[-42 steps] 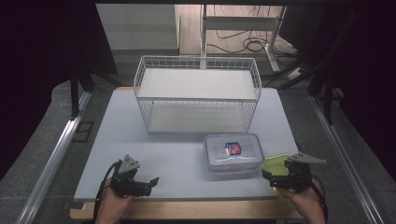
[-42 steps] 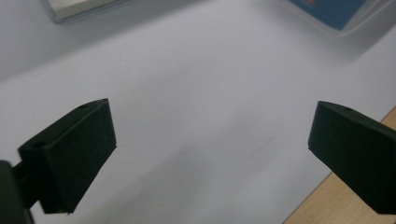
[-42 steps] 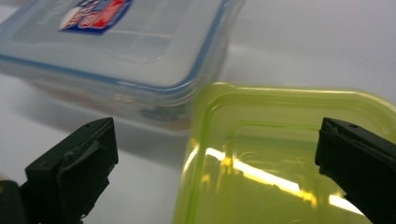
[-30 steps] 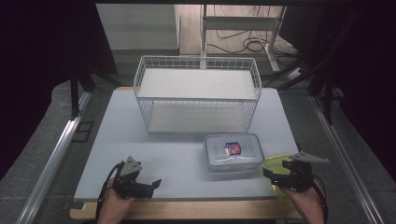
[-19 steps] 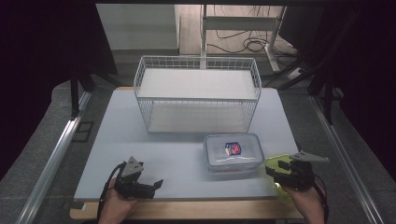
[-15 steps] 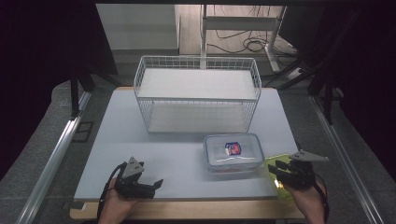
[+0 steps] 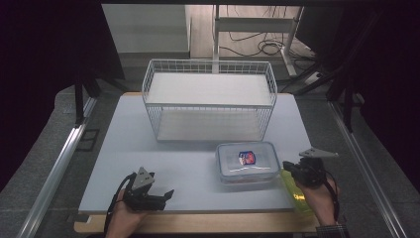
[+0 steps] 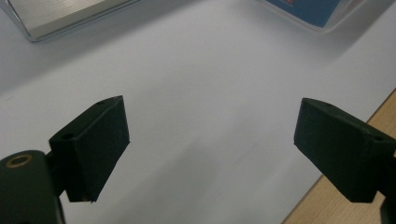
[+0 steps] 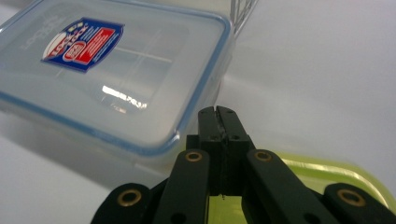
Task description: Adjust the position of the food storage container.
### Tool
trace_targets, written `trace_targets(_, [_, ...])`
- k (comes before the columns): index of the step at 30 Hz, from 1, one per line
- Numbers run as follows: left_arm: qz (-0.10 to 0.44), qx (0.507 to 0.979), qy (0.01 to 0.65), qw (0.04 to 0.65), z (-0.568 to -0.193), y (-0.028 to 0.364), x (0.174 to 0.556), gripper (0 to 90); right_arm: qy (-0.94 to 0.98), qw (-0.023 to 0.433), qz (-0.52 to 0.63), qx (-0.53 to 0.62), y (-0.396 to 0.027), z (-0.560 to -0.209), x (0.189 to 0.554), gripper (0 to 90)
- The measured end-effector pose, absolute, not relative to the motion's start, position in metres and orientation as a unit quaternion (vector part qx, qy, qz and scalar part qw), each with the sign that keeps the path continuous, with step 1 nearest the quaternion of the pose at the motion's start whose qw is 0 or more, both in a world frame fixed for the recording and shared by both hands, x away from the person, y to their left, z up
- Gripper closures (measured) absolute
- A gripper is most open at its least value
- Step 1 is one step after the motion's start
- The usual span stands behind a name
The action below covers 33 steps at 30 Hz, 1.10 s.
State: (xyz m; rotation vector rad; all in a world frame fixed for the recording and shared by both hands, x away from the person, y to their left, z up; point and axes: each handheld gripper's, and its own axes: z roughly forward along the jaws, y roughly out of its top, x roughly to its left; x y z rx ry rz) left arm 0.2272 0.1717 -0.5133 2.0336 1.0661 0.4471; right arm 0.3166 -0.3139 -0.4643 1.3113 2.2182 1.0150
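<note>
Clenching on nothing, right tongs (image 9: 218,112) near clear container (image 7: 246,162) | left tongs (image 8: 210,140) released, narrowing | grasp pending

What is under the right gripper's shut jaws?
A yellow-green lid lies on the table beneath the right gripper, beside the clear container. The gripper's arms cover the lid's near part, so contact cannot be told.

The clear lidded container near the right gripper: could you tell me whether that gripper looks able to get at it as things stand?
Probably yes. The right gripper sits just beside the container with bare table between them, though its fingers are shut and would need to open first.
</note>
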Motion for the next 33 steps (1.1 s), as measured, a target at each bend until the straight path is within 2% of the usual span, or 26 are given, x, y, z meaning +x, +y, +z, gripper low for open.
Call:
trace_targets(9, [0.181,0.799,0.422,0.388,-0.514,0.172,0.228,12.5,0.794,0.193,0.345,0.461,-0.302,-0.465,0.327,89.4])
trace_targets(22, [0.182,0.802,0.420,0.384,-0.515,0.172,0.229,12.6,0.805,0.157,0.366,0.440,-0.272,-0.469,0.328,89.4])
trace_targets(25, [0.183,0.801,0.421,0.384,-0.514,0.173,0.229,12.7,0.809,0.159,0.362,0.435,-0.266,-0.470,0.329,89.4])
trace_targets(33, [0.185,0.798,0.425,0.386,-0.515,0.175,0.230,14.3,0.801,0.174,0.344,0.458,-0.257,-0.471,0.356,89.4])
